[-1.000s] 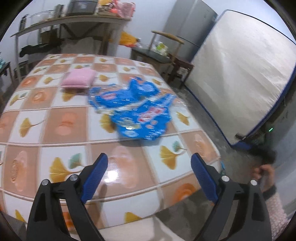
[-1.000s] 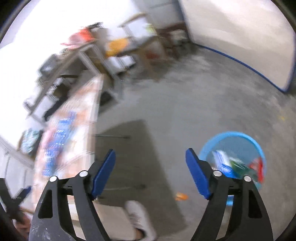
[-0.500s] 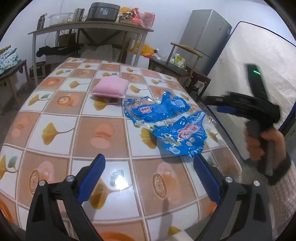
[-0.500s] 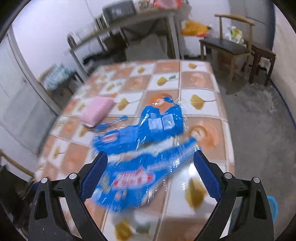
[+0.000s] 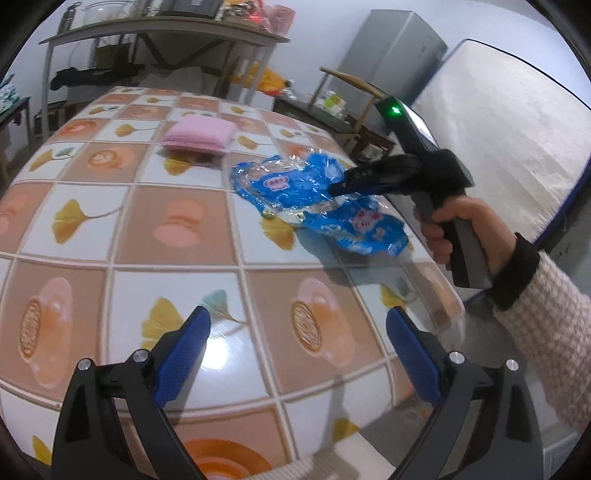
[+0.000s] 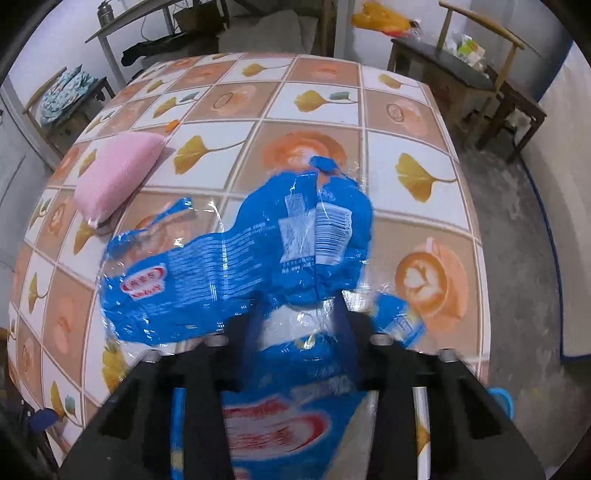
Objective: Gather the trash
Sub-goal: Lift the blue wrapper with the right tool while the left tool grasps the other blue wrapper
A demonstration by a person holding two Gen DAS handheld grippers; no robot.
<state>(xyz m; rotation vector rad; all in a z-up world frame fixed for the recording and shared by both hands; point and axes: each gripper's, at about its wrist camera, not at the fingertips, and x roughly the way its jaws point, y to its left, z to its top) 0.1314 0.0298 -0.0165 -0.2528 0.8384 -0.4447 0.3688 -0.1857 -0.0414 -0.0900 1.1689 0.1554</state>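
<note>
You're working in a lived-in home, a mixed dining and storage room. The table (image 5: 110, 236) wears a glossy tile-print cloth of ginkgo leaves and coffee cups. At the far wall a metal shelf (image 5: 162, 29) carries kitchen gear (a pot and flask among it). To the far right stand a grey fridge (image 5: 391, 55), a wooden chair (image 6: 480, 55) and a propped mattress (image 5: 517, 147).

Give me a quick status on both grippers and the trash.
Left gripper open, empty, low over table. Right gripper down on blue wrappers, jaws closing in, grip unconfirmed. Pink sponge beside wrappers, not in the way.
</note>
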